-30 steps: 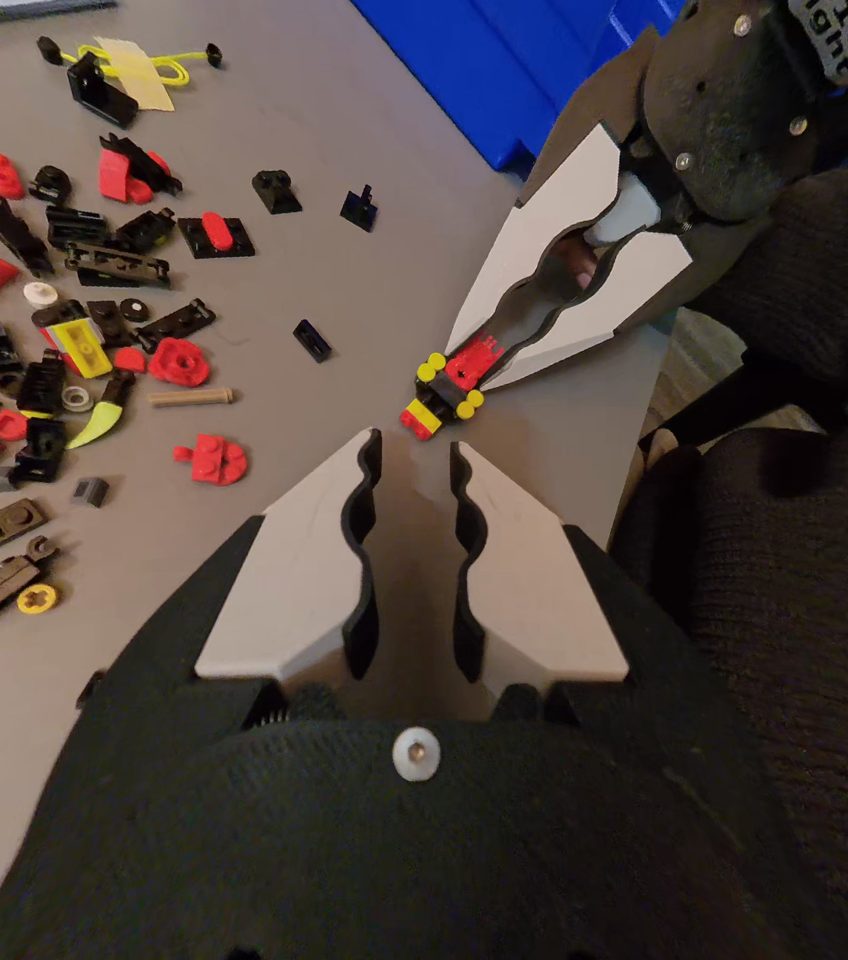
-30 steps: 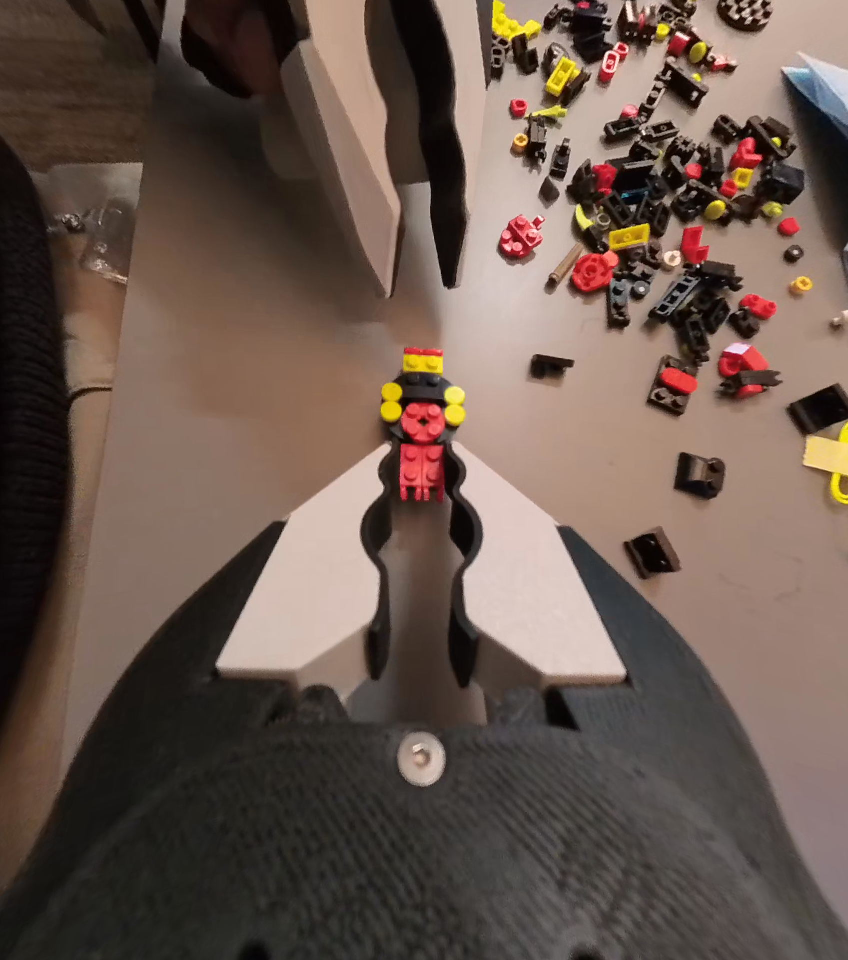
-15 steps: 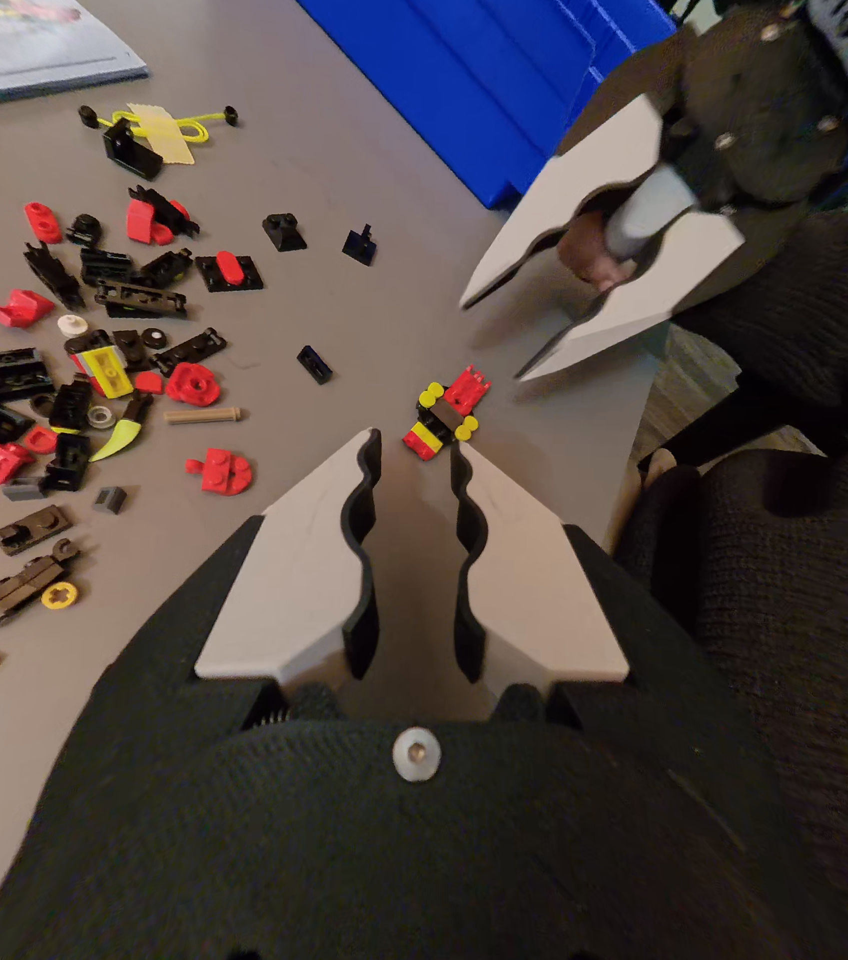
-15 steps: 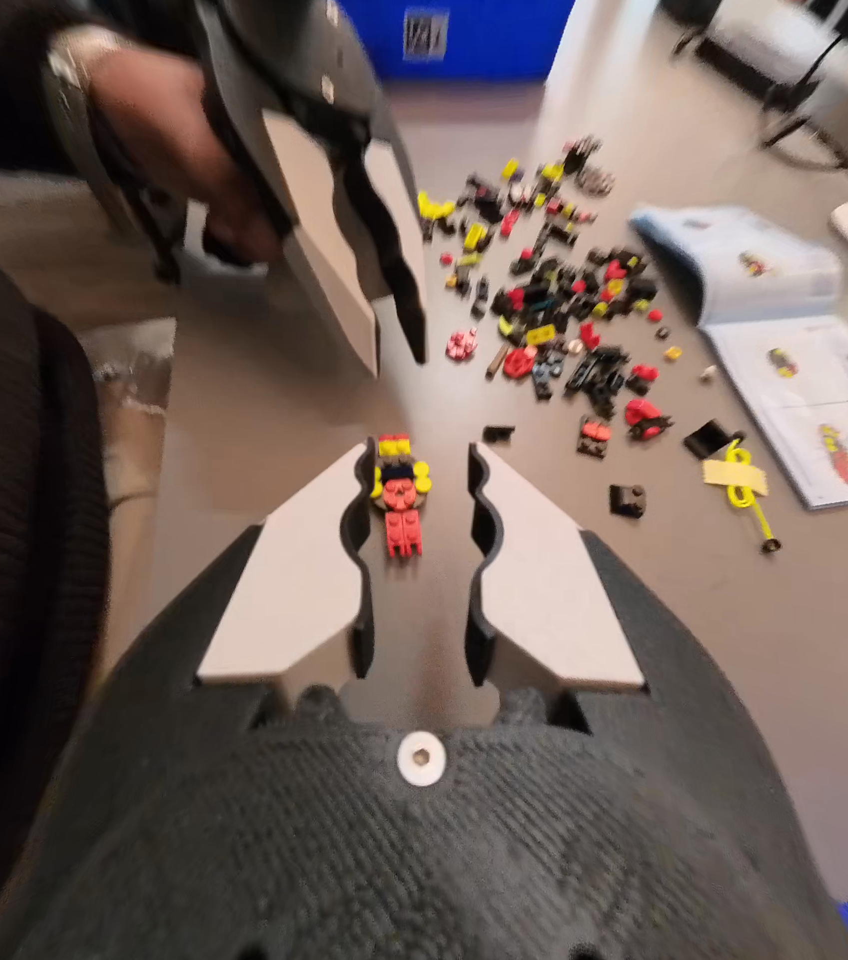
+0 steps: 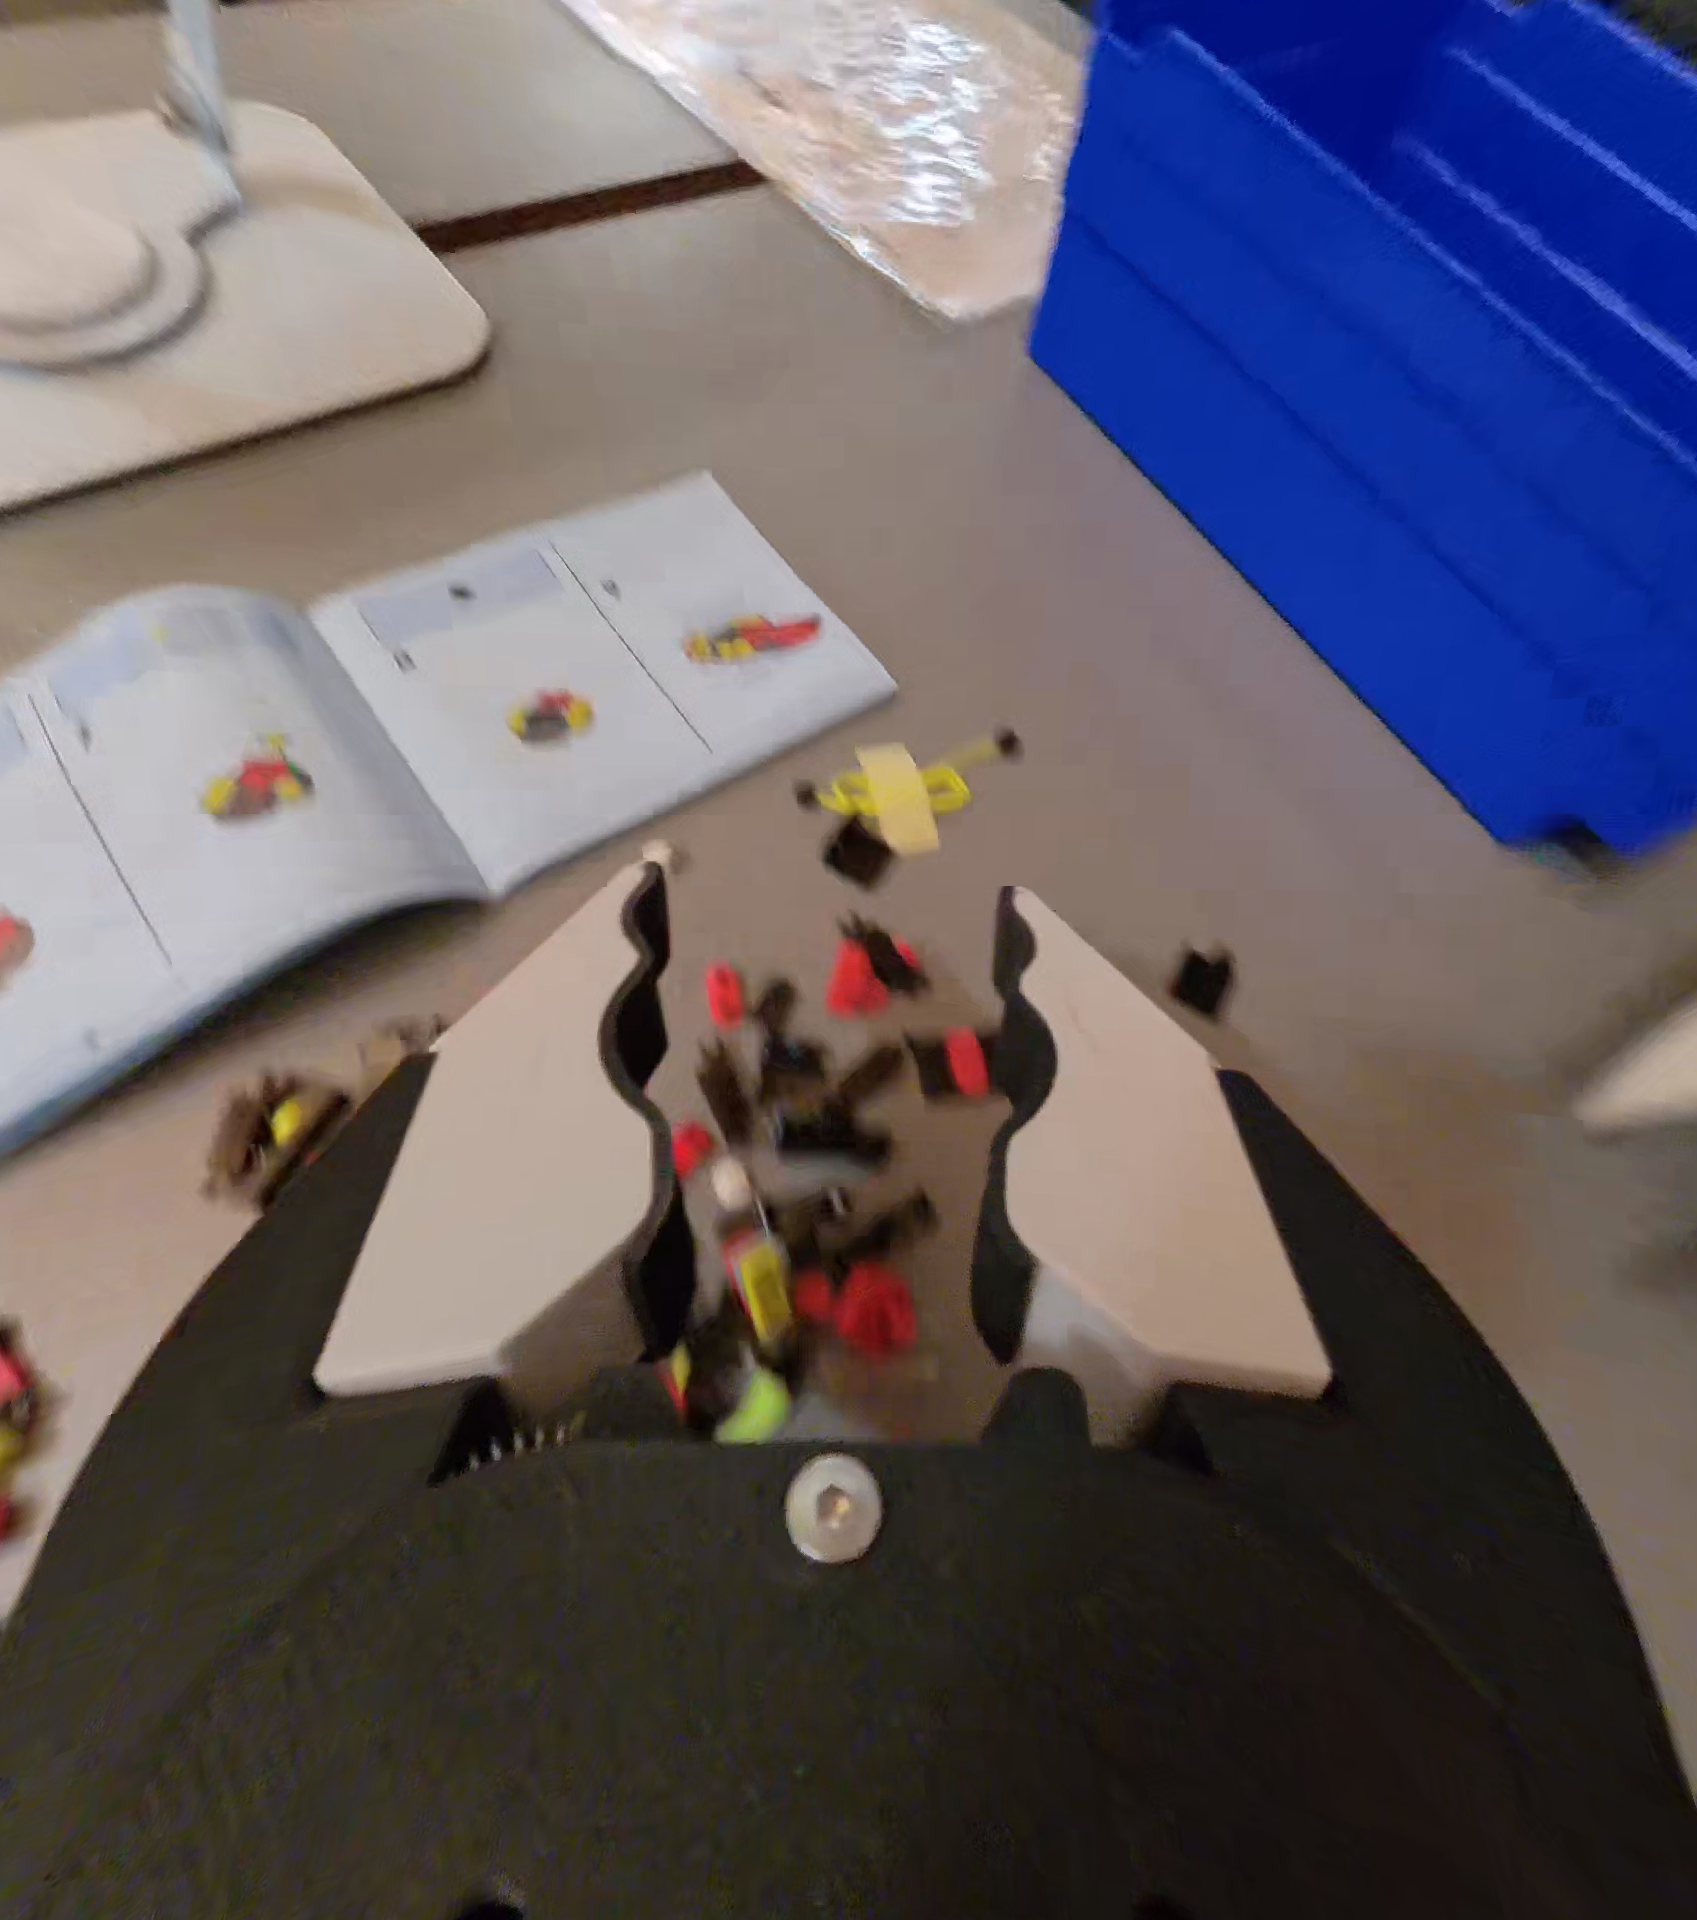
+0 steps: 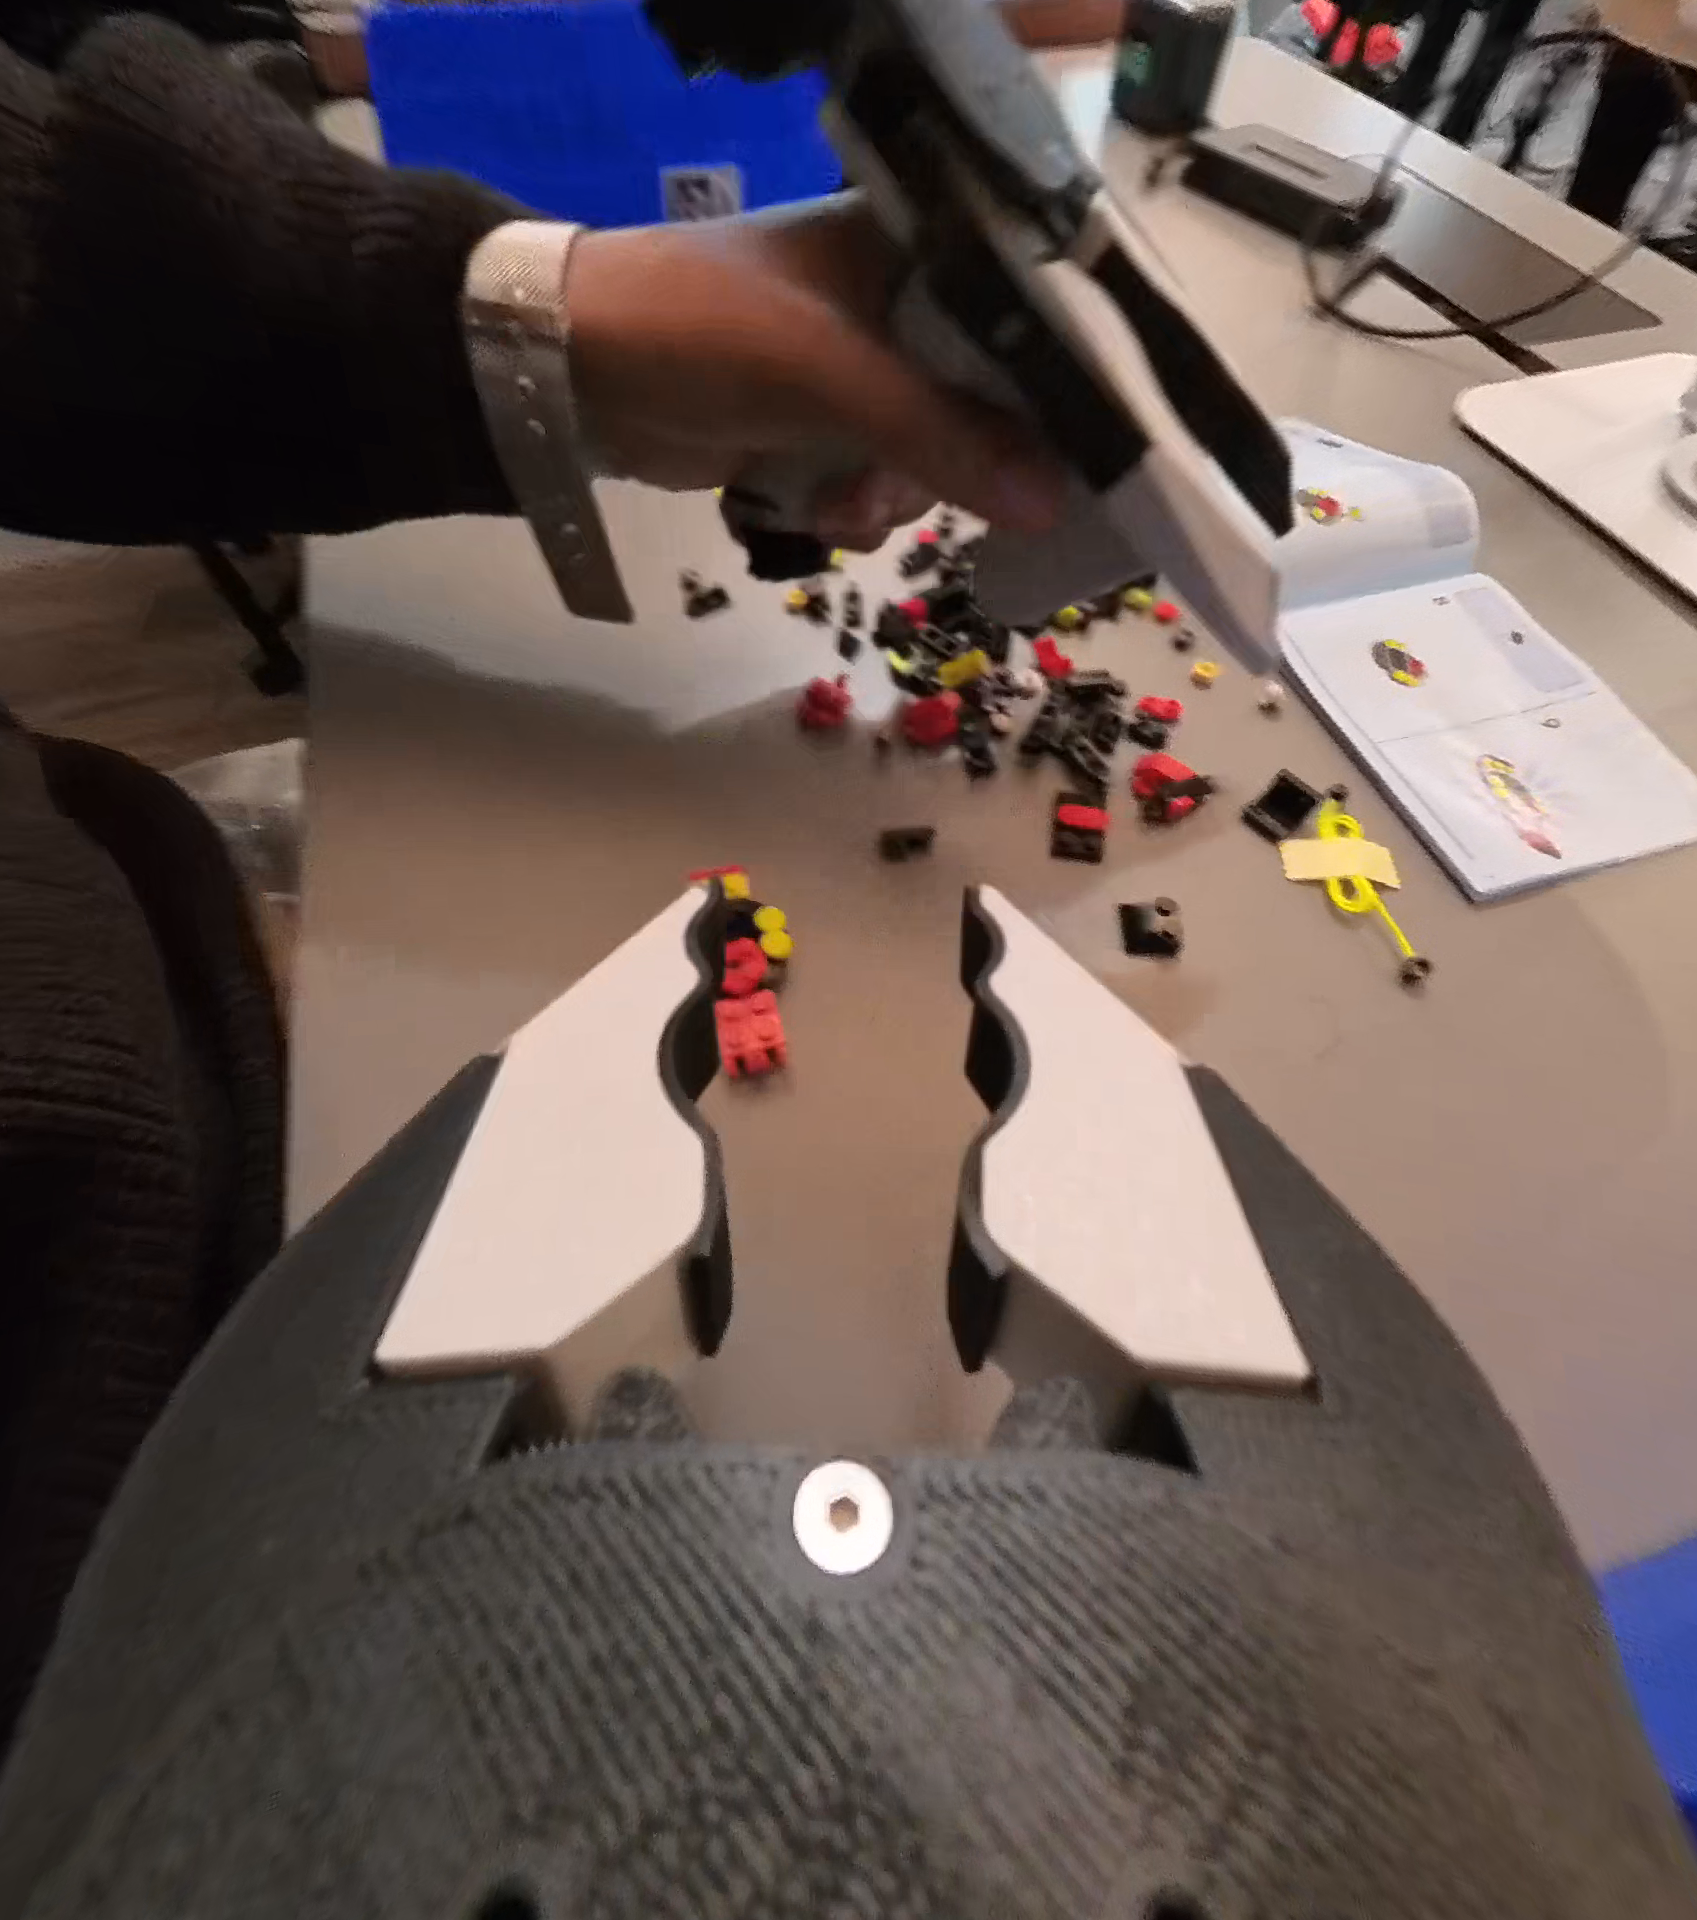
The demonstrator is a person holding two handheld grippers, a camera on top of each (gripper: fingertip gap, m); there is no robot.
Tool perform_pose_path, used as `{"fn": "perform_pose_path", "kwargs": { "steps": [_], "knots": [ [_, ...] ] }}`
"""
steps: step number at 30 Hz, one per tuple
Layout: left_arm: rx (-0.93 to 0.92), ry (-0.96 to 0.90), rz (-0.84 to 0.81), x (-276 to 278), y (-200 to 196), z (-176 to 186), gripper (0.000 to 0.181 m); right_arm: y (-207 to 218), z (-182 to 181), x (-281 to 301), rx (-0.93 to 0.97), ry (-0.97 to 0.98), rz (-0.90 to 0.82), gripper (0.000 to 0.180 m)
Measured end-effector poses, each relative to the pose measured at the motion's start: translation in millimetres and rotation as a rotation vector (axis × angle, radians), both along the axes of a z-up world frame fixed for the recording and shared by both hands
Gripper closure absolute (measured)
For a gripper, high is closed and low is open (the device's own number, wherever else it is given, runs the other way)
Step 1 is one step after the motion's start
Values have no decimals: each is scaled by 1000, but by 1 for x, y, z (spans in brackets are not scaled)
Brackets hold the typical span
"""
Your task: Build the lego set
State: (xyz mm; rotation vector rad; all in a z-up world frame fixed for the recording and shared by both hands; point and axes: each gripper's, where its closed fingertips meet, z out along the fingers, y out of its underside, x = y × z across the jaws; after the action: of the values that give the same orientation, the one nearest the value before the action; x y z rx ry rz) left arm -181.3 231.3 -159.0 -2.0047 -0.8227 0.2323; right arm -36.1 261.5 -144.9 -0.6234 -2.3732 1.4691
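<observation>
Red-and-yellow lego model (image 6: 748,977) shows only beside right gripper (image 6: 828,904).

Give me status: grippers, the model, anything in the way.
Left gripper open over loose pieces. Right gripper open, empty. Small model on table beside its left finger. Nothing blocking.

Bare table (image 6: 1239,1091) lies right of the build (image 6: 750,987). Loose pieces (image 6: 1010,686) crowd beyond it, the booklet (image 6: 1509,727) flanks them, and the left gripper (image 6: 1228,561) hangs overhead.
</observation>
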Motion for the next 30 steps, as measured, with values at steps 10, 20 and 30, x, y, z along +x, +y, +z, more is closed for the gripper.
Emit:
{"fn": "perform_pose_path", "kwargs": {
  "steps": [10,20,30],
  "knots": [
    [-221,-153,14,-76,63,-59,117,27,1,-7,42,27,-81,134],
    [-167,-192,-30,-71,71,-58,181,45,-16,-3,40,-52,-152,139],
    [-94,-244,-54,-81,77,-50,124,42,-24,-11,51,-59,-179,143]
  ]
}}
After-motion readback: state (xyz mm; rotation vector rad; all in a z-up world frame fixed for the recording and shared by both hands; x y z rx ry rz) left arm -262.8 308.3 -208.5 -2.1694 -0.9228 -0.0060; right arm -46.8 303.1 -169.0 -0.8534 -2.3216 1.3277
